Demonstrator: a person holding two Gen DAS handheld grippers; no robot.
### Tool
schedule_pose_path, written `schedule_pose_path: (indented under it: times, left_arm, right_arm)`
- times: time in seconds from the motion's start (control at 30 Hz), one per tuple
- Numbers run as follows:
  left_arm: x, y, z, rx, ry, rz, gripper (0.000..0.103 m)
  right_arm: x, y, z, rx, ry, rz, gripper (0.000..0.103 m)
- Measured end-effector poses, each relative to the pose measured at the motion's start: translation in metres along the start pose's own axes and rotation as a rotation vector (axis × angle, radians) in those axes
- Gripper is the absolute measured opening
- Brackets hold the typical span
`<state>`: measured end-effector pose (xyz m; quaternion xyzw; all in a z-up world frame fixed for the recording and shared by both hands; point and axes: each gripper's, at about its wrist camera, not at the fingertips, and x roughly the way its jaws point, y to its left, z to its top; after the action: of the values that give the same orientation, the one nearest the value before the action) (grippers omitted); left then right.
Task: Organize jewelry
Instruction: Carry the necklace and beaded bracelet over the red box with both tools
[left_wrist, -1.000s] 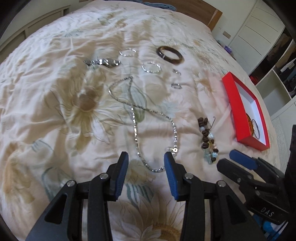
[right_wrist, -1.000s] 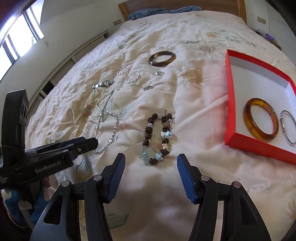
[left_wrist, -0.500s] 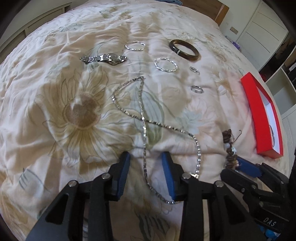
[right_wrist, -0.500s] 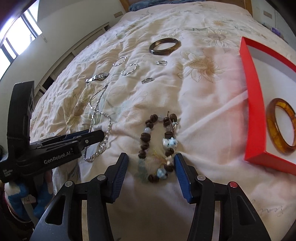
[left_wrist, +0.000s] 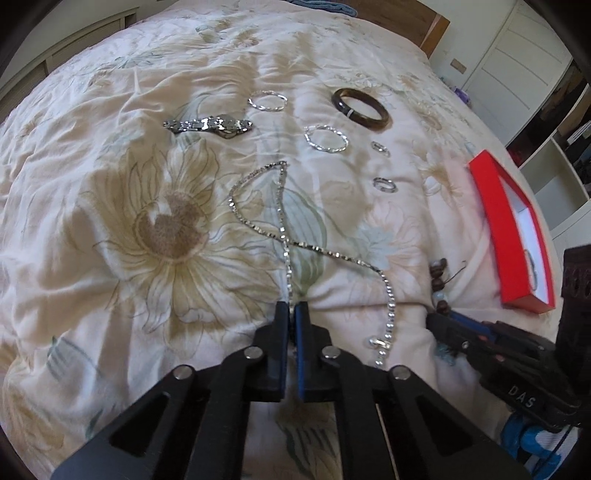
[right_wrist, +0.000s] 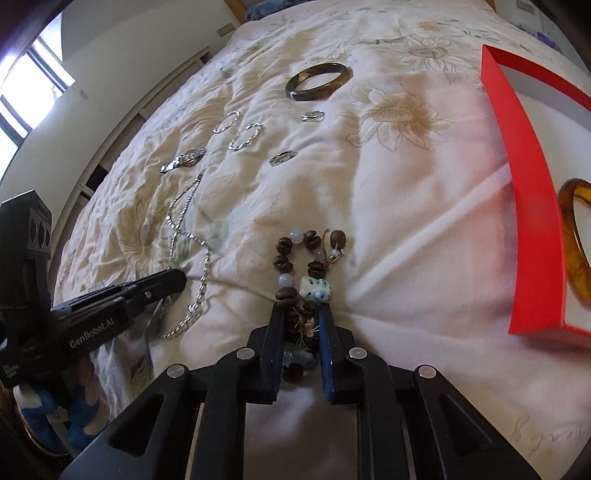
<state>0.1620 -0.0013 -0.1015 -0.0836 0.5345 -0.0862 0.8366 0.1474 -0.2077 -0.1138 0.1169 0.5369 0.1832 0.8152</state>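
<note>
Left tool (left_wrist: 291, 314): closed on the silver chain necklace (left_wrist: 284, 236), one strand pinched between the blue pads at the fingertips. Remainder of necklace trailing forward across the floral bedspread (left_wrist: 129, 206) in a crossed loop, clasp end lying just right of the tool. Same tool seen from the right wrist view (right_wrist: 173, 280), low at the left, tips at the chain (right_wrist: 203, 266).

Right tool (right_wrist: 301, 314): drawn in around the near end of the beaded bracelet (right_wrist: 299, 273), brown beads and tassel between the fingers; firm contact on both sides cannot be confirmed. Far part of bracelet, with pale beads and a blue-spotted white charm, lying flat just ahead of the fingertips. Right tool also visible in left wrist view (left_wrist: 439, 317), at the bracelet (left_wrist: 439, 280).

Further items on bedspread, well ahead of both tools: metal watch (left_wrist: 210, 125), two twisted silver bangles (left_wrist: 267, 100) (left_wrist: 325, 137), dark brown bangle (left_wrist: 360, 107), two small rings (left_wrist: 380, 146) (left_wrist: 384, 184).

Red box (right_wrist: 532, 206) to the right, open, white interior, resting on bed. Amber bangle (right_wrist: 574, 236) inside, partly cut off by frame edge. Box apart from both tools; bracelet between box and necklace.
</note>
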Motion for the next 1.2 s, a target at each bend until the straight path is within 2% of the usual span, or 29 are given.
schedule_pose_path:
  times: [0.23,0.6,1.2]
  left_arm:
    - [-0.033,-0.007,-0.012,0.005,-0.032,-0.016,0.002]
    - [-0.109,-0.025,-0.032,0.039,-0.146,-0.024,0.002]
    - [-0.228,-0.083,-0.067,0.161,-0.331,-0.073,0.002]
  right_arm:
    - [-0.033,0.016,-0.016,-0.016,-0.039,0.027,0.016]
    - [-0.105,0.040,-0.044,-0.043,-0.156,0.053,0.014]
    - [-0.219,0.059,-0.089,-0.070,-0.410,0.076,0.014]
